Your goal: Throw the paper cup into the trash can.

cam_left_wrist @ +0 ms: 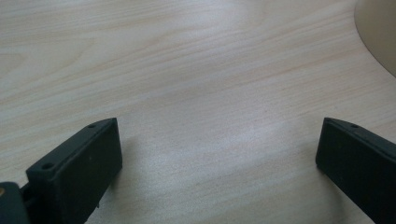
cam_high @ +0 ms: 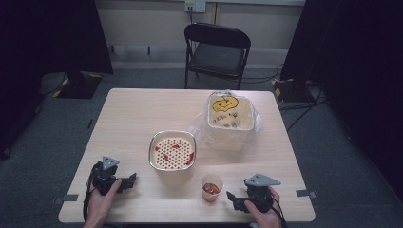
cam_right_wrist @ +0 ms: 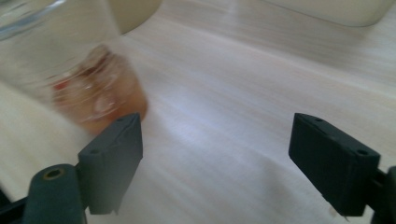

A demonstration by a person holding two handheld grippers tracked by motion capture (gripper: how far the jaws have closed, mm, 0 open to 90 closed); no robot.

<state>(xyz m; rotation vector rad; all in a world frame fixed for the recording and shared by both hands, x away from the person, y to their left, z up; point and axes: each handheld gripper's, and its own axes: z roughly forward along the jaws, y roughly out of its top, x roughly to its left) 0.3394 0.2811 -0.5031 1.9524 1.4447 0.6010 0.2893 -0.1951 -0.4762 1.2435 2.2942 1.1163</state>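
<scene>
Your left tool (cam_high: 127, 181) spread, empty, low over counter (cam_high: 138, 118). Your right tool (cam_high: 231, 198) spread, empty, just beside cup (cam_high: 212, 187). Strainer pot (cam_high: 172, 154) between tools.

High view: fixed above the person's edge, facing forward and down; whole wooden table (cam_high: 142, 118), folding chair (cam_high: 216, 50) and floor beyond; far. Left gripper view: low over the tabletop (cam_left_wrist: 187, 70), close, looking along its jaws; beige container (cam_left_wrist: 380, 32) edge at upper right, shared with high view (cam_high: 172, 156). Right gripper view: low, close; clear cup (cam_right_wrist: 79, 70) at upper left, shared with high view (cam_high: 212, 187).
</scene>
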